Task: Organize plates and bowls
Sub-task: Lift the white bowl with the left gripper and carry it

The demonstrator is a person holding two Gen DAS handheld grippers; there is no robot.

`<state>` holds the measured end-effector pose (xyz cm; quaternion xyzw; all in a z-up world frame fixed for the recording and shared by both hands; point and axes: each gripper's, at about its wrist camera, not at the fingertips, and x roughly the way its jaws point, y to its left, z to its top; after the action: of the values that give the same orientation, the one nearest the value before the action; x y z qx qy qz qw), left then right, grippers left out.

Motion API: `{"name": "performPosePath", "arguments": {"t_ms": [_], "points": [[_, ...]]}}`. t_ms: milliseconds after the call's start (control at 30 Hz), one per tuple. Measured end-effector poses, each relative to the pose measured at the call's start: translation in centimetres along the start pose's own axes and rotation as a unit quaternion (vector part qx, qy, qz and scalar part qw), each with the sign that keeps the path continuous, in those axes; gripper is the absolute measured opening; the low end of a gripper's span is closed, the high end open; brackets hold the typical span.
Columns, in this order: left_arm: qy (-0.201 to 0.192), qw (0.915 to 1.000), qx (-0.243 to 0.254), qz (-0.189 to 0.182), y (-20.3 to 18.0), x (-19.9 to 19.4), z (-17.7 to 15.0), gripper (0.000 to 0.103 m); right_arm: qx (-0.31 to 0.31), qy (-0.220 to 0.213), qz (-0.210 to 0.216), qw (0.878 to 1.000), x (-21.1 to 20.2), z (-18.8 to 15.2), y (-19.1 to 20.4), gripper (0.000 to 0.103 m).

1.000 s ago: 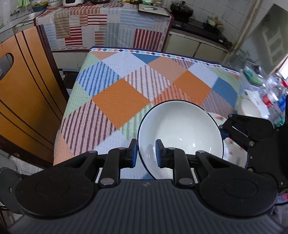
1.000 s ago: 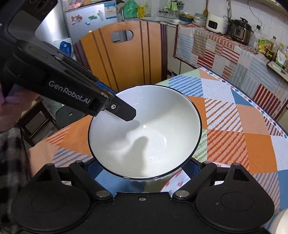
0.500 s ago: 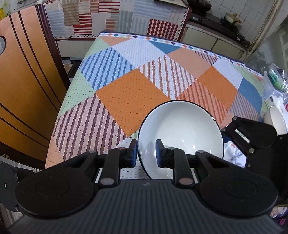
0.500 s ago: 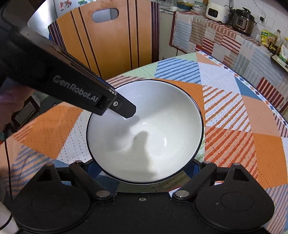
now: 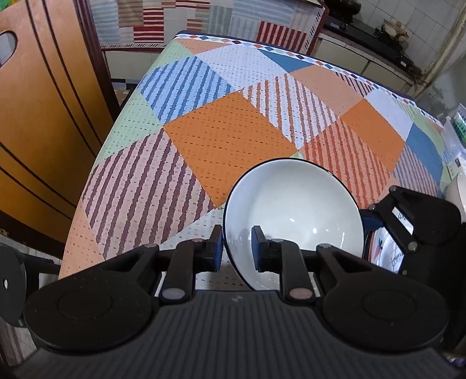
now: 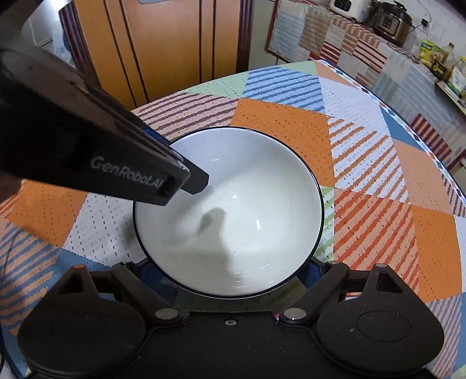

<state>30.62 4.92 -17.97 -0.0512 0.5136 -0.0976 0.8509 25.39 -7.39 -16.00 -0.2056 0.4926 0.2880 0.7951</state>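
Note:
A white bowl [image 5: 294, 210] with a thin dark rim is held over the patchwork tablecloth [image 5: 227, 145]. My left gripper [image 5: 237, 247] is shut on the bowl's near rim, one pad inside and one outside. In the right wrist view the same bowl [image 6: 233, 210] fills the middle, and the left gripper [image 6: 192, 182] reaches onto its left rim. My right gripper [image 6: 230, 271] has its jaws spread wide, with the bowl above them; its fingertips are hidden. A patterned plate [image 5: 390, 253] shows beside the right gripper body [image 5: 419, 221].
An orange wooden chair back [image 5: 38, 110] stands at the table's left edge. A counter with striped cloth [image 5: 204, 20] lies beyond the table. Another white dish [image 5: 458, 192] and clutter sit at the right edge. Appliances and bottles [image 6: 437, 61] stand on the counter.
The bowl and both grippers have come down closer to the tablecloth and shifted toward the table's near left corner. The left grip on the rim is unchanged.

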Motion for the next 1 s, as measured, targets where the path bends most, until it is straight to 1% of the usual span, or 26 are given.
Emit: {"name": "performPosePath", "arguments": {"t_ms": [100,200,333,433,567,600,767,867,933,1000], "points": [[-0.002,0.9999,-0.014,-0.008,0.2,-0.6,-0.1,0.019,-0.005,0.003,-0.021,1.000,-0.4,-0.1,0.5,0.092],[-0.008,0.9999,-0.009,-0.008,-0.2,-1.7,-0.2,0.020,-0.011,-0.001,-0.042,0.999,-1.5,-0.3,1.1,0.092],[-0.026,0.9996,0.006,-0.001,-0.8,-3.6,-0.5,0.023,-0.009,-0.018,-0.045,0.999,-3.3,-0.6,1.2,0.092],[-0.037,0.9992,0.012,-0.010,-1.3,-5.1,-0.5,0.023,0.009,-0.039,-0.035,0.999,-4.9,-0.8,1.0,0.092],[-0.045,0.9987,0.022,-0.014,-2.2,-7.2,-0.8,0.025,0.021,-0.063,-0.036,0.997,-7.3,-1.1,1.0,0.092],[-0.046,0.9985,0.024,-0.015,-2.5,-7.8,-0.9,0.027,0.021,-0.065,-0.037,0.997,-7.6,-1.2,1.0,0.092],[-0.050,0.9976,0.045,-0.016,-4.1,-10.6,-1.8,0.042,0.025,-0.079,-0.048,0.995,-10.5,-1.8,1.2,0.092],[-0.038,0.9974,0.059,-0.018,-5.1,-12.1,-2.5,0.045,0.037,-0.082,-0.054,0.995,-12.2,-2.3,1.2,0.092],[-0.037,0.9966,0.072,-0.015,-5.9,-13.4,-3.1,0.048,0.047,-0.087,-0.053,0.994,-13.5,-2.9,1.2,0.092],[-0.035,0.9959,0.080,-0.021,-6.4,-14.7,-3.6,0.051,0.059,-0.091,-0.051,0.993,-15.0,-3.7,1.2,0.092]]}}
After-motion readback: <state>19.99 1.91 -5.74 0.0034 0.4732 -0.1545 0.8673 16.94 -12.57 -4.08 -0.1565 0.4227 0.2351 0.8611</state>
